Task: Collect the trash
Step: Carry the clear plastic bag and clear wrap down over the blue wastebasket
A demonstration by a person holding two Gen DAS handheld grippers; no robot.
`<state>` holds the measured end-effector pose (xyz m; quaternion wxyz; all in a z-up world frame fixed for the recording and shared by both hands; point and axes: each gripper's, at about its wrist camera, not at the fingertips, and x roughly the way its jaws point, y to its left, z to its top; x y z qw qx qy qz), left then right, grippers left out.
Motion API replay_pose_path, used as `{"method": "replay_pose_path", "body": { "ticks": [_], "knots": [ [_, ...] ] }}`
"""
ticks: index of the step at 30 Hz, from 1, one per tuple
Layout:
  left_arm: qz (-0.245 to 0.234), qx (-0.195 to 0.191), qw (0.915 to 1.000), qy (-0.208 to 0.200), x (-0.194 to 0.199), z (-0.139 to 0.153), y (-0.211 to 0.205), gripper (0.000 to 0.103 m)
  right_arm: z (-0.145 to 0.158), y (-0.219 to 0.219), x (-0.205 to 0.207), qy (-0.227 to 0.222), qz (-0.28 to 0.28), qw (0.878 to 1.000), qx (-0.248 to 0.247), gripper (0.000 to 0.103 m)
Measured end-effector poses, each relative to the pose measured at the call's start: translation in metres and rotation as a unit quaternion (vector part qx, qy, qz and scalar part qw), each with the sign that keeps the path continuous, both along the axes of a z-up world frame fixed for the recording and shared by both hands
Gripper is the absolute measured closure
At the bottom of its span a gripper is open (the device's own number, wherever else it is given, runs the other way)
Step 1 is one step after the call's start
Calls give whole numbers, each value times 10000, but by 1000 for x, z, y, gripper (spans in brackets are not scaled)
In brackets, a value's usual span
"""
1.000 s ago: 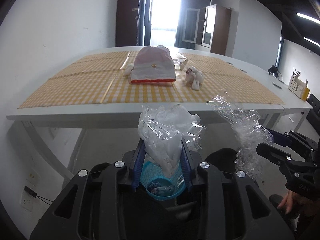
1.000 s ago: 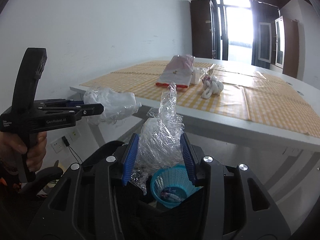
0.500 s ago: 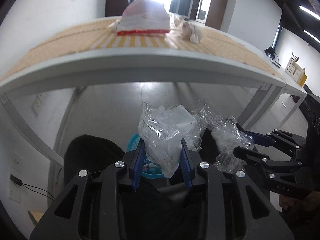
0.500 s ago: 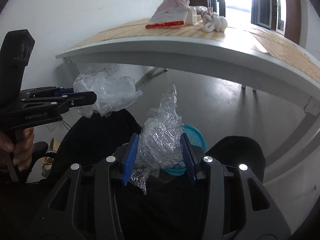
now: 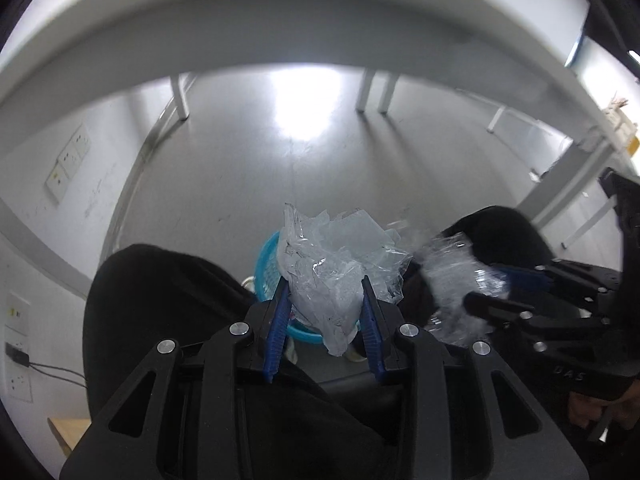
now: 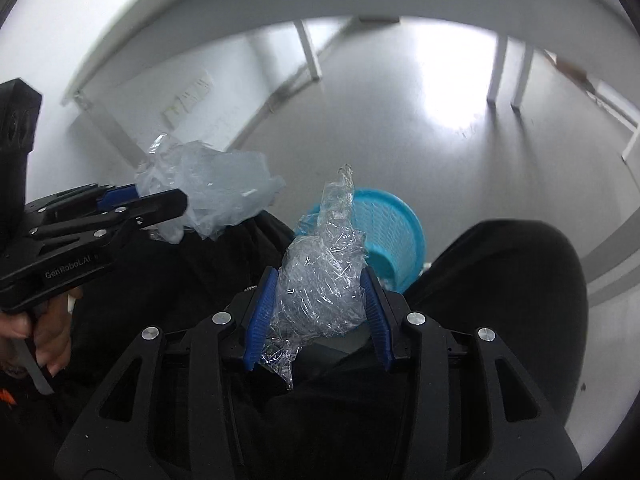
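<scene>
My left gripper (image 5: 324,312) is shut on a crumpled clear plastic bag (image 5: 332,272), which bulges up between its blue pads. My right gripper (image 6: 318,308) is shut on a wad of crinkled clear wrap (image 6: 324,276). Both hang just above a blue mesh waste basket (image 6: 384,232) on the floor; in the left wrist view only its rim (image 5: 266,264) shows behind the bag. In the left wrist view the right gripper (image 5: 492,284) sits at the right with its wrap (image 5: 452,280). In the right wrist view the left gripper (image 6: 160,200) sits at the left with its bag (image 6: 212,192).
The white table's edge (image 5: 280,28) arches overhead, with its legs (image 5: 372,88) standing on the grey floor. A person's dark-clothed knees (image 6: 500,280) flank the basket on both sides. Wall sockets (image 5: 68,156) are at the left.
Both grippers have dropped from table height to below the table edge and tilted downward, carrying the bag and the wrap. The blue basket is now closer beneath them.
</scene>
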<state>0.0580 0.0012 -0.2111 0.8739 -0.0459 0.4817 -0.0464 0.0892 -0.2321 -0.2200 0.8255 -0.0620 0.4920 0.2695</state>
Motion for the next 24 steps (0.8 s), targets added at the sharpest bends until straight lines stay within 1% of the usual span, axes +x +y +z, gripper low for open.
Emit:
{"method": "replay_pose_path", "body": {
  "ticks": [2,6,10,12,16,19,24],
  "knots": [
    [72,-45,9998,190,9,-15,6,71,-7,5,8,49,7,10000,-74,62],
    [321,-6,9988,359,34,-40,14,72,-23,15,21,214,8,9997,-106,62],
    [521,-207,9960,695,51,-66,20,73,-41,28,35,284,-85,9991,-301,62],
    [589,-288,9949,768,60,-72,24,73,-50,34,42,352,-143,9984,-422,62],
    [693,-329,9927,933,76,-85,27,73,-67,40,62,690,-282,9959,-518,62],
    [755,-475,9894,1144,89,-96,31,73,-81,41,77,1021,-378,9932,-415,62],
    [701,-603,9862,1373,110,-115,35,73,-102,46,98,1366,-542,9881,-461,62]
  ]
}}
